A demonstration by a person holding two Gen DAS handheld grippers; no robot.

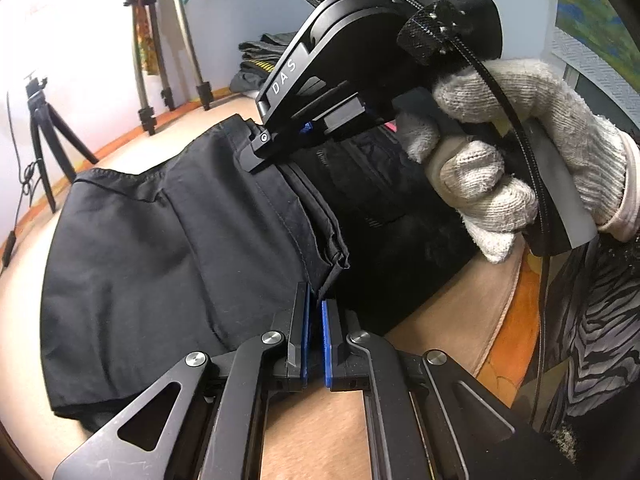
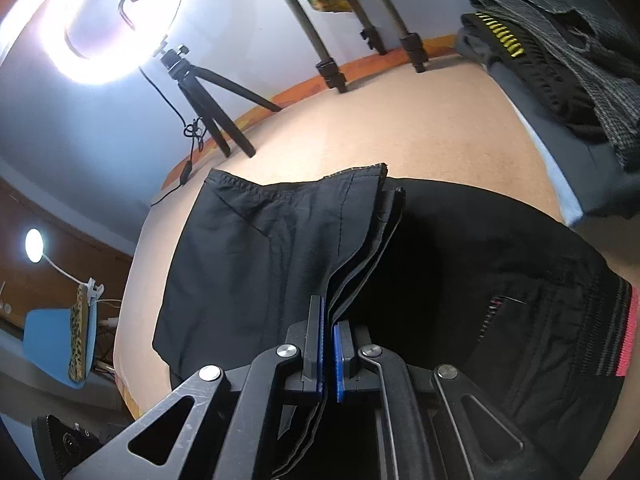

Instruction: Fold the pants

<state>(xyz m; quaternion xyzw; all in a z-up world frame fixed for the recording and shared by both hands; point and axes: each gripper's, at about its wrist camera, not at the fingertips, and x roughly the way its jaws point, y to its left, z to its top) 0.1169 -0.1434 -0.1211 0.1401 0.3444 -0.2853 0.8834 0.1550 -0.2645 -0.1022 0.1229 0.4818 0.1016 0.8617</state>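
Black pants (image 1: 160, 232) lie on a beige surface, the leg ends folded back over the upper part. My left gripper (image 1: 315, 304) is shut on the near corner of the folded leg hems (image 1: 332, 256). My right gripper (image 1: 280, 140), held by a white-gloved hand (image 1: 512, 152), is shut on the far edge of the same hems. In the right wrist view the right gripper (image 2: 328, 320) pinches the layered hem edges (image 2: 360, 248); the pants (image 2: 256, 256) spread left and the waistband with a pink stripe (image 2: 628, 332) lies at right.
A small black tripod (image 2: 212, 92) with a ring light (image 2: 120, 20) stands at the far edge. Larger tripod legs (image 2: 332, 72) stand behind. A stack of folded dark clothes (image 2: 560, 60) lies at the far right. A blue chair (image 2: 52, 344) stands beyond the left edge.
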